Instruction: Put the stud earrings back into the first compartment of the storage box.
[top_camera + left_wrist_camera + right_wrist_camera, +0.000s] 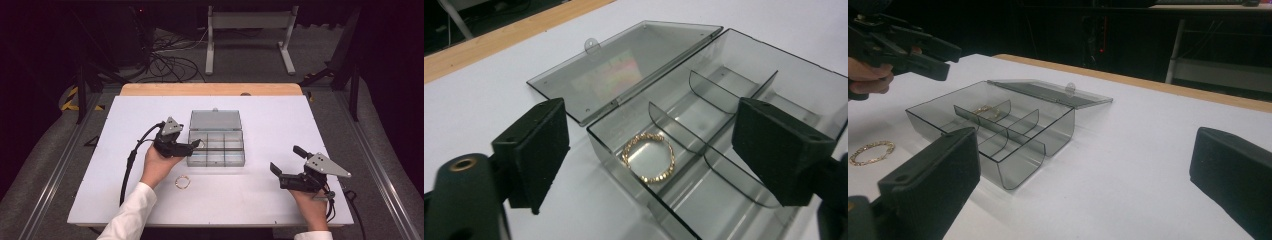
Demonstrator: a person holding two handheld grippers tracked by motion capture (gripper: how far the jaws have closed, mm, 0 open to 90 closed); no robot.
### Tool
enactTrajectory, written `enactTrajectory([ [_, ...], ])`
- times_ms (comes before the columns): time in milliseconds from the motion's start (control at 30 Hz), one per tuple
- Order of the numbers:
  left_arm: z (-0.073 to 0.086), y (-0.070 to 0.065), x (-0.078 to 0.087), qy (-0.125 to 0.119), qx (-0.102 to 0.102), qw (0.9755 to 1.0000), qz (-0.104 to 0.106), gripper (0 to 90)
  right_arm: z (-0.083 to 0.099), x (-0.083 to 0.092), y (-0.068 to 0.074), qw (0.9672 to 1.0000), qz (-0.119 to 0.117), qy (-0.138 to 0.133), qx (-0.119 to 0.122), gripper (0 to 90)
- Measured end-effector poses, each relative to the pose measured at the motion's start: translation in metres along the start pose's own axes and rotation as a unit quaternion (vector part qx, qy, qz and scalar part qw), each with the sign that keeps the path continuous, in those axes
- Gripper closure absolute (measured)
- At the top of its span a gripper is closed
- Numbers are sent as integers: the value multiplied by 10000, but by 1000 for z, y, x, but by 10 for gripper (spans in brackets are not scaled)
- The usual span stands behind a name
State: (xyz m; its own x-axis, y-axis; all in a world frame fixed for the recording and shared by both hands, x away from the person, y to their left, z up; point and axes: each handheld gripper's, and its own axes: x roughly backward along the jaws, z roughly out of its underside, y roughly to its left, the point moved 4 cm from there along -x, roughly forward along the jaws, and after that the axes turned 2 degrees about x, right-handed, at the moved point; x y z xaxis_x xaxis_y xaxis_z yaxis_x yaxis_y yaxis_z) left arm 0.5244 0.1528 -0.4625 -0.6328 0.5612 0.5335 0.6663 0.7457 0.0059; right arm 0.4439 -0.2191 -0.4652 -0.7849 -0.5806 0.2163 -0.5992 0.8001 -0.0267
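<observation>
while the left gripper is held with jaws wide and empty above the clear box, a gold bracelet is seen lying in its near-left corner compartment; the right gripper is spread, empty.

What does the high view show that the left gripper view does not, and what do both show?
High view: a second gold bracelet lying on the table, and the right gripper, open. Left gripper view: the divider walls close up, with its own jaws open and empty. Both: the clear box with one bracelet inside.
</observation>
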Motion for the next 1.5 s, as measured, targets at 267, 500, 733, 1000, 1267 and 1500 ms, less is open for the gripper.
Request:
enactTrajectory([
  [267, 13, -4, 15, 130, -49, 9999, -20, 82, 0, 0, 0, 10000, 8, -10, -19, 3],
  [500, 26, -7, 26, 246, -102, 9996, -63, 51, 0, 0, 0, 10000, 20, 5, 9, 2],
  [733, 44, -6, 35, 406, -125, 9991, -55, 46, 1, -1, 1, 10000, 20, 10, 10, 0],
  [1000, 59, -9, 40, 606, -140, 9980, 70, 49, 1, -2, 1, 10000, 24, 28, 30, 0],
  [1267, 76, -19, 38, 771, -174, 9958, 464, 220, 1, -1, 1, 10000, 26, 29, 32, 0],
  [1500, 86, -23, 34, 1039, -209, 9922, 656, 394, 1, -1, 1, 10000, 21, 19, 24, 2],
])
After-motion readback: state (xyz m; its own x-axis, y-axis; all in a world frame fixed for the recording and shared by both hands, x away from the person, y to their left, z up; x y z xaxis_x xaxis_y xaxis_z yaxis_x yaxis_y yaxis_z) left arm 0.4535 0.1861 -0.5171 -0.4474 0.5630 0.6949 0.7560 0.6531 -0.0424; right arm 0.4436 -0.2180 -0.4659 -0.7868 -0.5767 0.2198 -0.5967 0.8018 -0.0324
